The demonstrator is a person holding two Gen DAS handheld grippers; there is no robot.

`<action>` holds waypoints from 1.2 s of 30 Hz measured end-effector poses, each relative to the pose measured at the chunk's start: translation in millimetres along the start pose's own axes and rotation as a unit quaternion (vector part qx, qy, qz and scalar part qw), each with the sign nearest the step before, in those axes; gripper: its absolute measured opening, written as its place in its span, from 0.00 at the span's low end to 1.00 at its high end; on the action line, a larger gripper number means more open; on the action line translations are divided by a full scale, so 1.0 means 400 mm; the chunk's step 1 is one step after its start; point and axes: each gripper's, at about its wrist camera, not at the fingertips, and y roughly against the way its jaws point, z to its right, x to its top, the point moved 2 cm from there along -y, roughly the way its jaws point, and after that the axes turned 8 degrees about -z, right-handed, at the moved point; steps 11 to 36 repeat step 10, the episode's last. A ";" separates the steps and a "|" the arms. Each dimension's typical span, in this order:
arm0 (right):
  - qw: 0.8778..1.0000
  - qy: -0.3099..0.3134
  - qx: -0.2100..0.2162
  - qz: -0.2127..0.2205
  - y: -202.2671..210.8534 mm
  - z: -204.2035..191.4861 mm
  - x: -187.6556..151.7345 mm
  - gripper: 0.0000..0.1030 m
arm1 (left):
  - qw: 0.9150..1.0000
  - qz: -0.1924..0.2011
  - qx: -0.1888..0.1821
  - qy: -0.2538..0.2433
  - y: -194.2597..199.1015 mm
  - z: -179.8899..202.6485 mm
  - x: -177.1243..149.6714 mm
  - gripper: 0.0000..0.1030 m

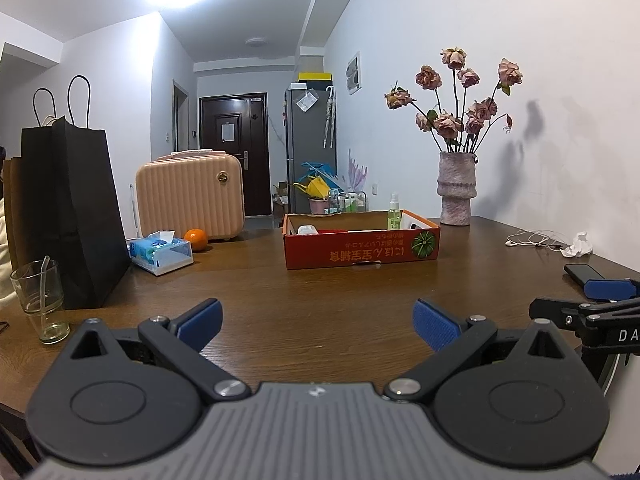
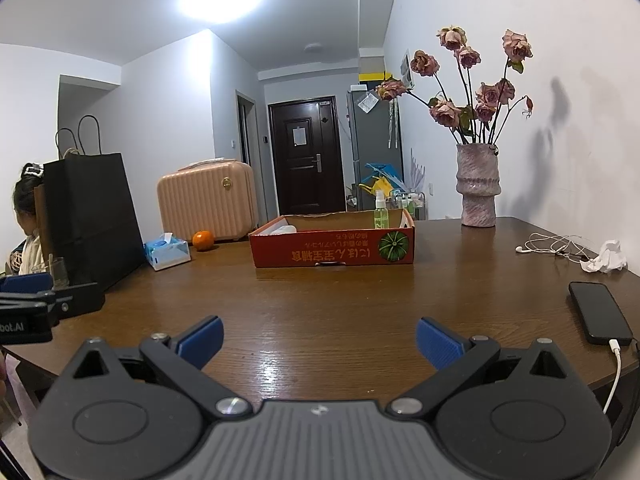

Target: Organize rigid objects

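Wood table (image 2: 320, 312), dark brown, in a white-walled room with a dark door (image 2: 307, 156) at the far end. Your task box sits mid-table toward the far side: a red cardboard box (image 2: 332, 249), open top, watermelon print on the near wall. Inside it, a green spray bottle (image 2: 380, 210) stands upright at the right end and something white (image 2: 285, 229) lies at the left end, can't tell what.

Your left gripper (image 1: 316, 324) hovers over bare wood on the near side, blue fingers (image 1: 200, 320) spread wide, nothing between them. Your right gripper (image 2: 319, 340) is the same: fingers (image 2: 438, 340) wide apart, empty, well short of the box.

Right of the box: pink vase of dried roses (image 2: 478, 184) by the wall, white earphones (image 2: 552, 246), crumpled tissue (image 2: 606, 258), black phone (image 2: 600, 312) with a white cable plugged in.

Left of the box: an orange (image 1: 195, 239), tissue pack (image 1: 160, 252), peach ribbed case (image 1: 190, 196), black paper bag (image 1: 76, 216), drinking glass (image 1: 40, 300) with a straw. A person is partly visible behind the bag in the right wrist view.
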 end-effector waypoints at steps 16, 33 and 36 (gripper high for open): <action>1.000 -0.001 0.000 0.001 -0.002 -0.003 0.000 1.00 | 1.000 0.004 -0.017 -0.004 -0.002 0.004 -0.006 1.00; 1.000 -0.001 0.000 0.001 -0.002 -0.003 0.000 1.00 | 1.000 0.004 -0.017 -0.004 -0.002 0.004 -0.006 1.00; 1.000 -0.001 0.000 0.001 -0.002 -0.003 0.000 1.00 | 1.000 0.004 -0.017 -0.004 -0.002 0.004 -0.006 1.00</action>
